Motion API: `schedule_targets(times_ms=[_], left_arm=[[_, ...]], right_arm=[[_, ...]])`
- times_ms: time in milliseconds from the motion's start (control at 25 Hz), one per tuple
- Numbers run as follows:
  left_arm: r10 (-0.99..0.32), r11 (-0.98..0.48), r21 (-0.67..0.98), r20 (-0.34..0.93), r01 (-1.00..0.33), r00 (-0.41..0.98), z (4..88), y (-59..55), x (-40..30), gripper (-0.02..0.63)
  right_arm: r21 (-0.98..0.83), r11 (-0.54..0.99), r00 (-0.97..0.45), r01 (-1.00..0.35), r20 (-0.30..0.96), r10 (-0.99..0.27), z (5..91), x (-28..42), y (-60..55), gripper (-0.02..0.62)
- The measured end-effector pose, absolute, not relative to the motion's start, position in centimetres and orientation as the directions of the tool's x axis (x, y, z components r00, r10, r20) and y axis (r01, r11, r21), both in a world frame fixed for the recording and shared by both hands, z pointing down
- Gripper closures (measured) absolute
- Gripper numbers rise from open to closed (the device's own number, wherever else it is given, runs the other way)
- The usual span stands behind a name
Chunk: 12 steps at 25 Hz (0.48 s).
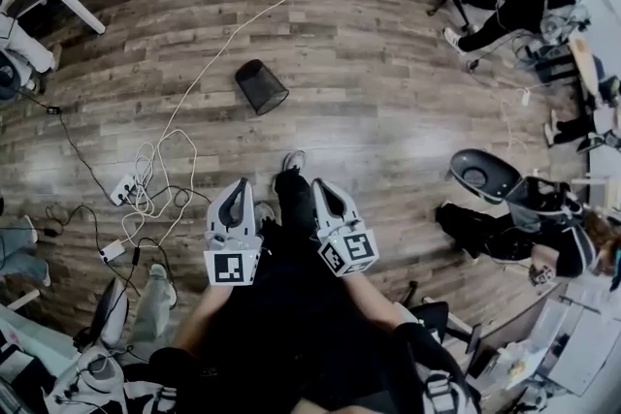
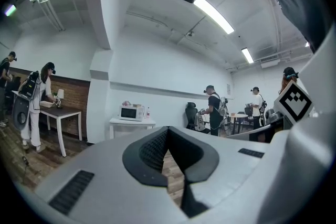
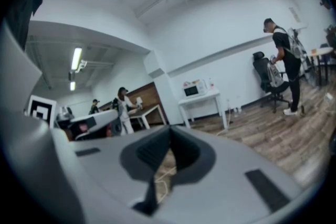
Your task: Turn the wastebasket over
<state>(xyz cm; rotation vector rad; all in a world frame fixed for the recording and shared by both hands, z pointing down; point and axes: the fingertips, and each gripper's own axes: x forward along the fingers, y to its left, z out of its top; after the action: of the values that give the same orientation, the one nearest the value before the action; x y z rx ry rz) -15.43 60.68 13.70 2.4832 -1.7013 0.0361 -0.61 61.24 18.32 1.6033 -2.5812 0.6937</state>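
Claws both closed, empty; wastebasket out of reach.
Left gripper point(image 1: 235, 184) and right gripper point(image 1: 321, 186) are held side by side in front of the person, each with jaws pressed together and nothing between them, as both gripper views confirm. Black mesh wastebasket point(image 1: 260, 86) sits alone on the wood floor point(image 1: 388, 92), well ahead of both grippers and touching neither; whether it stands or lies tipped is unclear. White cable point(image 1: 208, 73) runs just beside it.
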Motion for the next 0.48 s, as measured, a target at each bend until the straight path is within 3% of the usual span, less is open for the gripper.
schedule_targets(times_ms=[480], left_arm=[[-0.928, -0.334, 0.098, 0.140, -0.938, 0.345, 14.8, 48.5, -15.1, 0.572]], right_arm=[[-0.388, 0.378, -0.487, -0.841, 0.237, -0.840, 19.7, -0.9, 48.1, 0.563]])
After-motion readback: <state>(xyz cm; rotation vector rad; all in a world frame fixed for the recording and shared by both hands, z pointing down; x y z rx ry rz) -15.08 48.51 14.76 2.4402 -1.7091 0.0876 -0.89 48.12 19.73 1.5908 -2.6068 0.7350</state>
